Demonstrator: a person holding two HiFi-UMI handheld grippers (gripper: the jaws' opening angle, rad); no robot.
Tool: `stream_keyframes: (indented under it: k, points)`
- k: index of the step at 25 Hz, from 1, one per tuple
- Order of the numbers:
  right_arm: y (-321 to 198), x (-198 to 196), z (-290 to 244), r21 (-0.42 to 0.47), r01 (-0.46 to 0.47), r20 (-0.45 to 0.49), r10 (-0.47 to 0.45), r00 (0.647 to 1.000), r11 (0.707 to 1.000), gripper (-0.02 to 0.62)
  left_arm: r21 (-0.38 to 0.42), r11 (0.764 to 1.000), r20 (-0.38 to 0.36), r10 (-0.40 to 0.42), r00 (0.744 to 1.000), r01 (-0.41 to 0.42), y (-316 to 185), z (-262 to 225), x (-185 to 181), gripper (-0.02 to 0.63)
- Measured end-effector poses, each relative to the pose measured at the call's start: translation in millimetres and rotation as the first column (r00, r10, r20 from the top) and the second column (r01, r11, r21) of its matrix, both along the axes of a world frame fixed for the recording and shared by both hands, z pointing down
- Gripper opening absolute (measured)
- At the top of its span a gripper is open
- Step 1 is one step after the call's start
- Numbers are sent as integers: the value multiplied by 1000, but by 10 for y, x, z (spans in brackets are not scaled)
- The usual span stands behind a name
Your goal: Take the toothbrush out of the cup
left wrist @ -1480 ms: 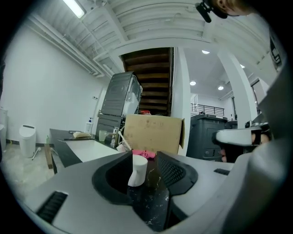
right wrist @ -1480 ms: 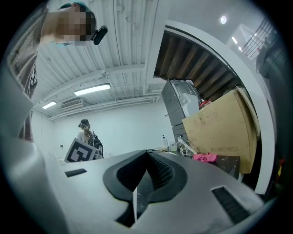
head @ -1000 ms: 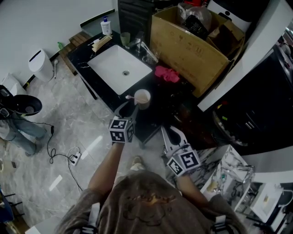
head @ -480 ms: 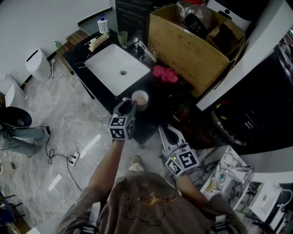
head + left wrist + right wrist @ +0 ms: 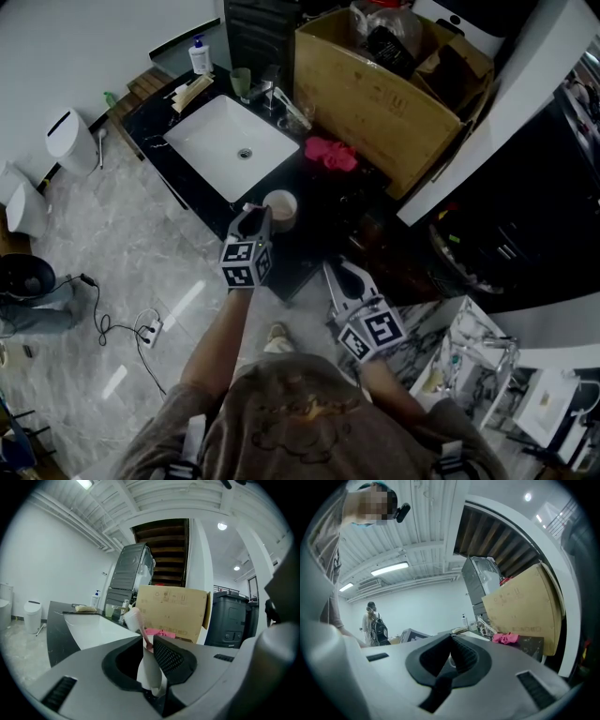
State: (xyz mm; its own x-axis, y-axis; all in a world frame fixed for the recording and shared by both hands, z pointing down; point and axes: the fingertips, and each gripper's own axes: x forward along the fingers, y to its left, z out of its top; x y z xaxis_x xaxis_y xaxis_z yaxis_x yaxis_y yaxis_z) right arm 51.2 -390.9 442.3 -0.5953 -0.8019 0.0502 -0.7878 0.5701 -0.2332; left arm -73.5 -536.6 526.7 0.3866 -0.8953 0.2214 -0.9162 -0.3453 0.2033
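A pale cup (image 5: 282,207) stands on the black counter (image 5: 319,202) just right of the sink's near corner. The white toothbrush (image 5: 146,667) with a pink neck rises from it, its head (image 5: 132,619) tilted up to the left. My left gripper (image 5: 251,218) is at the cup's left side; its jaws are closing and the toothbrush handle sits between the pads, which touch it on both sides. In the left gripper view the cup itself is hidden by the jaws. My right gripper (image 5: 342,277) hangs off the counter's near edge, shut and holding nothing (image 5: 451,656).
A white sink (image 5: 230,145) with a faucet (image 5: 283,99) lies beyond the cup. A pink cloth (image 5: 330,154) and a big cardboard box (image 5: 375,94) are to the right. A soap bottle (image 5: 198,54) and a green cup (image 5: 242,81) stand at the back. A person (image 5: 375,625) stands far off.
The left gripper's jaws have narrowed round the toothbrush beside the cup. The head view has drifted, so the counter sits slightly further left. The right gripper has stayed in place.
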Motion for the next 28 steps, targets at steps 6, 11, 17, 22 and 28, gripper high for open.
stream_keyframes:
  k: [6, 11, 17, 22, 28]
  points:
    - [-32, -20, 2, -4, 2, -4, -2, 1000, 1000, 6, 14, 1000, -28, 0, 1000, 0, -19, -27, -1, 43]
    - [-50, -26, 10, -6, 3, -3, -3, 1000, 1000, 6, 37, 999, -31, 9, 999, -7, -12, -78, 9, 38]
    - [-26, -25, 20, -6, 7, -2, -7, 1000, 1000, 6, 68, 998, -31, 16, 999, -14, 58, -189, -3, 35]
    - [-3, -49, -17, 1, 19, 5, -19, 1000, 1000, 6, 99, 995, -17, 13, 1000, -11, 162, -367, -36, 35]
    - [94, -81, -22, 3, 38, 10, -38, 999, 999, 6, 142, 990, -15, -5, 1000, 7, 394, -693, -98, 35]
